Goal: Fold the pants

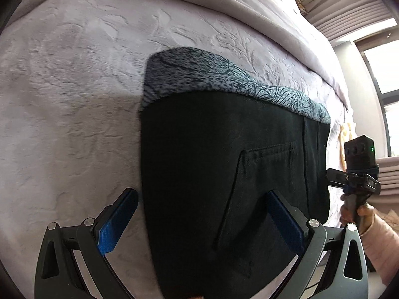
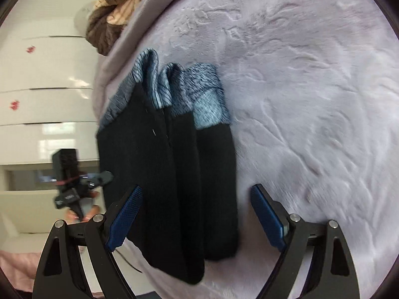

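Black pants (image 1: 212, 164) with a grey-blue patterned lining lie folded on a lilac bed cover (image 1: 74, 99). A back pocket shows on the top layer. My left gripper (image 1: 202, 206) is open and empty, its jaws straddling the pants' left edge. In the right wrist view the pants (image 2: 174, 174) show as stacked folded layers with lining (image 2: 207, 104) at the far end. My right gripper (image 2: 197, 201) is open and empty, jaws either side of the layers' near end. Each gripper shows in the other's view: the right one (image 1: 359, 174) beside the pants' right edge, the left one (image 2: 74, 184) at their left.
A thicker lilac blanket (image 1: 199, 7) lies folded along the far side of the bed. A brown and cream knitted item (image 2: 112, 12) sits at the bed's far corner. White drawers (image 2: 45, 79) stand left of the bed; a window (image 1: 381, 69) and curtains are at right.
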A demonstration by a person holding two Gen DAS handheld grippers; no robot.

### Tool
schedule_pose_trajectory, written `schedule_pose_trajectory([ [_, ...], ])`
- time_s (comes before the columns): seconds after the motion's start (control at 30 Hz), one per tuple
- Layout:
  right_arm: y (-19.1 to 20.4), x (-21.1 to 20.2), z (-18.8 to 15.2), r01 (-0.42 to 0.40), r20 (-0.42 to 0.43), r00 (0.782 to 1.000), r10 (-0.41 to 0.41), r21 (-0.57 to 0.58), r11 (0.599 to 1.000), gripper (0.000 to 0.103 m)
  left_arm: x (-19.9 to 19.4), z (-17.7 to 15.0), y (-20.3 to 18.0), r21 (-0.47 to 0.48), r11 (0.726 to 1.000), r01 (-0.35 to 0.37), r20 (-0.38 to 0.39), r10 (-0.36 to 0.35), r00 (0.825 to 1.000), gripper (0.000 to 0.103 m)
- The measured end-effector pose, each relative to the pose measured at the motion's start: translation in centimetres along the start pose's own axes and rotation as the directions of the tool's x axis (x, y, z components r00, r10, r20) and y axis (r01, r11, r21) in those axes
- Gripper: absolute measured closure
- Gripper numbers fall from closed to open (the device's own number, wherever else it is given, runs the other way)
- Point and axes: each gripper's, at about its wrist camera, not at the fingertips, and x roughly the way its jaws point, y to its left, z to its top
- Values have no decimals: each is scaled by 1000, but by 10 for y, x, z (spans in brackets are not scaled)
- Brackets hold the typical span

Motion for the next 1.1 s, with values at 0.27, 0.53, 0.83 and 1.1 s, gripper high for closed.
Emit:
schedule_pose_trajectory([
  [0.27, 6, 1, 2, -30, -3, 1000, 30, 65, 997, 58, -10, -7, -20, 19, 1000, -7, 73, 6, 997, 31],
  [0.53, 37, -15, -10, -98, 3, 995, 98, 54, 994, 63, -39, -18, -32, 34, 999, 1, 88, -4, 996, 39],
  [0.83, 60, -19, -51, -130, 0, 992, 130, 69, 989, 63, -77, -61, -31, 42, 999, -26, 91, 22, 996, 38],
  [1.1, 33, 15, -76, 120, -37, 992, -117, 109, 987, 42, -28, -85, -6, -51, 988, -148, 25, 150, 988, 12],
])
